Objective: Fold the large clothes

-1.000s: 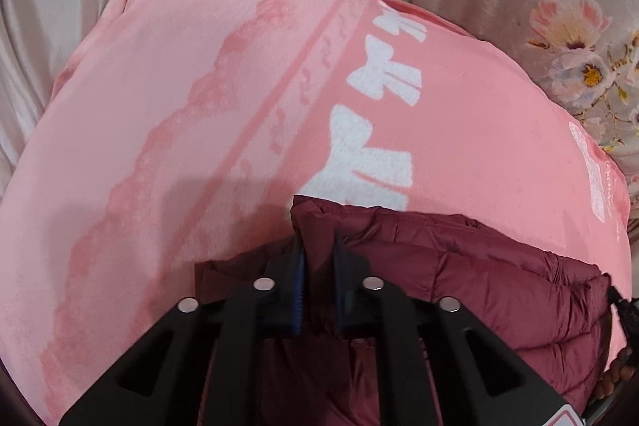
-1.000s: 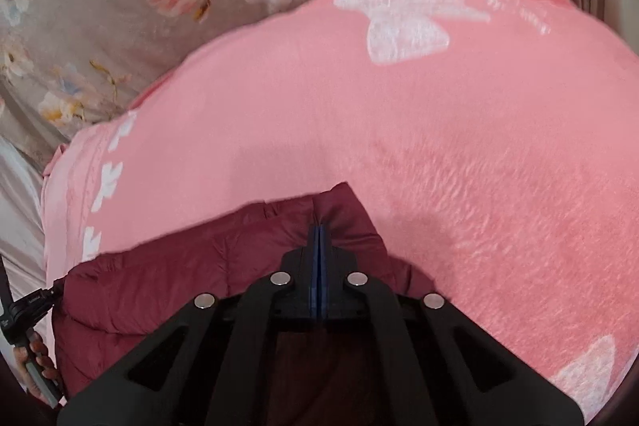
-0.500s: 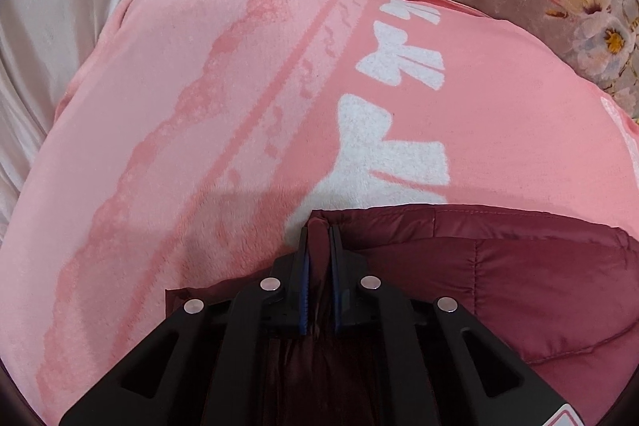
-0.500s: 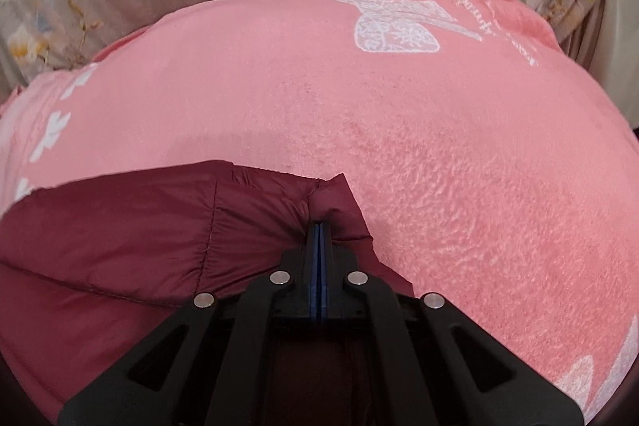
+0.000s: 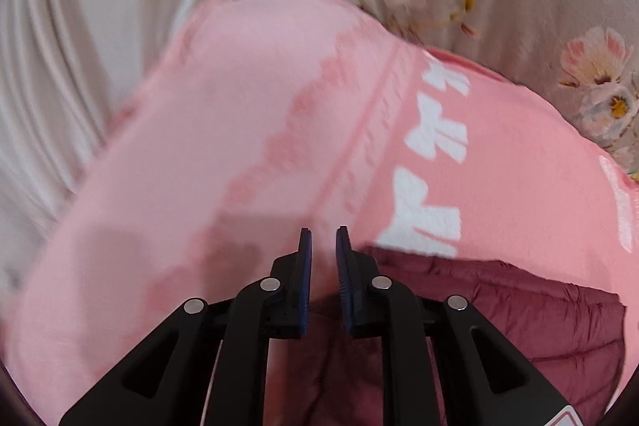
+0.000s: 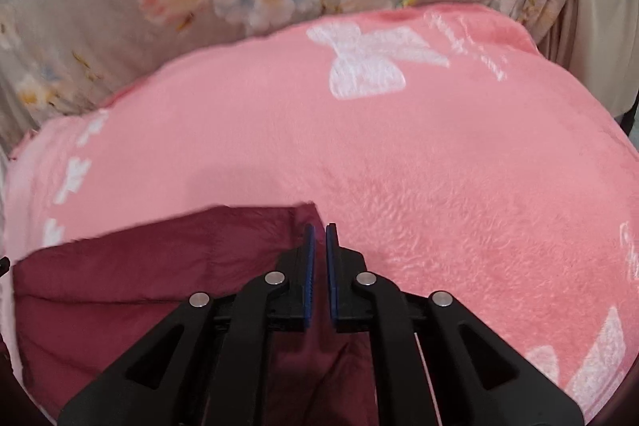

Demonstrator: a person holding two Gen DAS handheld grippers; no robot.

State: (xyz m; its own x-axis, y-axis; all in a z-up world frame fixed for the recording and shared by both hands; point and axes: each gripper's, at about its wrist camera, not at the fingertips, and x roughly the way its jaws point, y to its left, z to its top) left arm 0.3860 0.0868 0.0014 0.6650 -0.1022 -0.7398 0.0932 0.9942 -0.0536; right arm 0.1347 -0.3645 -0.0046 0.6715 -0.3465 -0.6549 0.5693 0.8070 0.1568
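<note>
On the blanket: the jacket [image 5: 499, 318] lies folded flat, a maroon quilted slab on the pink blanket [image 5: 259, 130], at the near edge of both views.
Left tool: the left tool [image 5: 323, 238] has its blue pads apart with nothing between them; blanket shows through the gap.
Right tool: the right tool [image 6: 319, 234] has its pads parted by a narrow slit, also empty.
Jacket from left tool: it lies to the right of the tips and below them; its far left corner sits just beside the right pad.
Jacket from right tool: it lies to the left and below; its far right corner [image 6: 307, 208] sits just beyond the left pad.
Long axis: the jacket's far edge runs crosswise between the two tools, one corner by each.
Nearer tool: neither clearly; each is at its own corner, about equally close.
Step, as I judge it: a fold is laid down and both corners are let go.
Next move, as I judge it: any further fold turns on that crosswise edge, each tool taking the end on its own side.
Beyond: a floral cloth [image 6: 120, 26] lies past the blanket.
</note>
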